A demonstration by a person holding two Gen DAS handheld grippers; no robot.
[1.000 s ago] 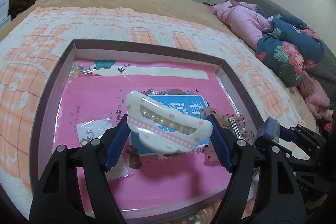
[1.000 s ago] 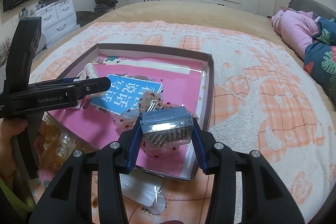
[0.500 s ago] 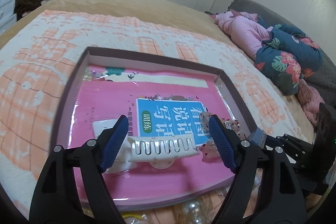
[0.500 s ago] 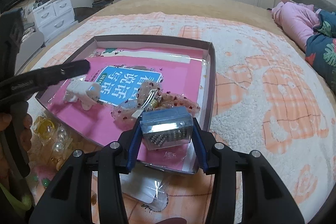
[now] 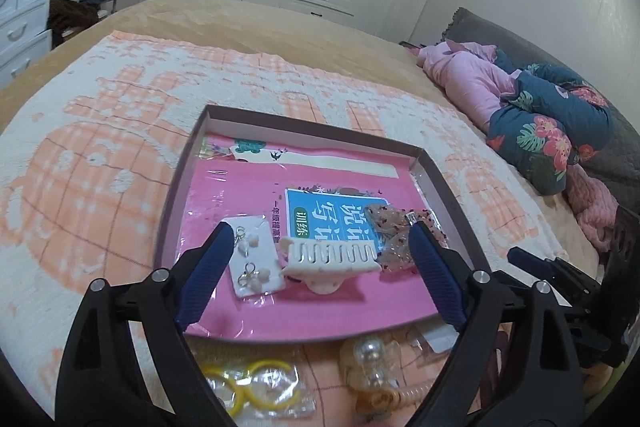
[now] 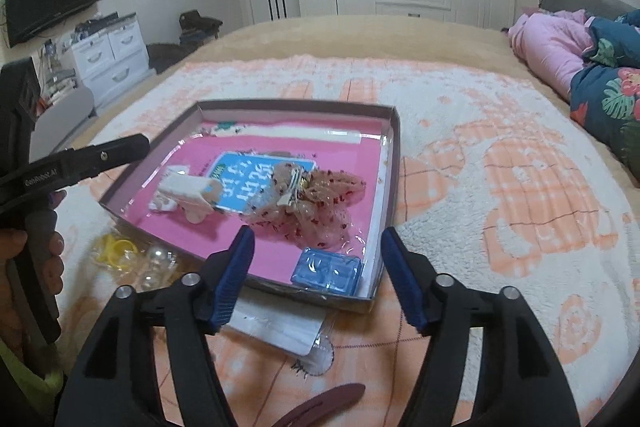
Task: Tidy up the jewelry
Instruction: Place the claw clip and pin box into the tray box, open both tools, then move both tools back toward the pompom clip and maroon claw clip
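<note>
Bedroom bed: both tools are opening, empty, above the tray; yellow rings are lying nearest the left tool, outside it.

I'm looking at a shallow box with dull purple-brown walls and a hot pink floor, a blue panel with white characters printed on it. The hair claw clip inside is creamy white; beside it a sheer peach bow speckled dark red. A small case shows clear blue. My claw pads are ribbed navy on black arms. The blanket is fluffy white with orange checked shapes.
</note>
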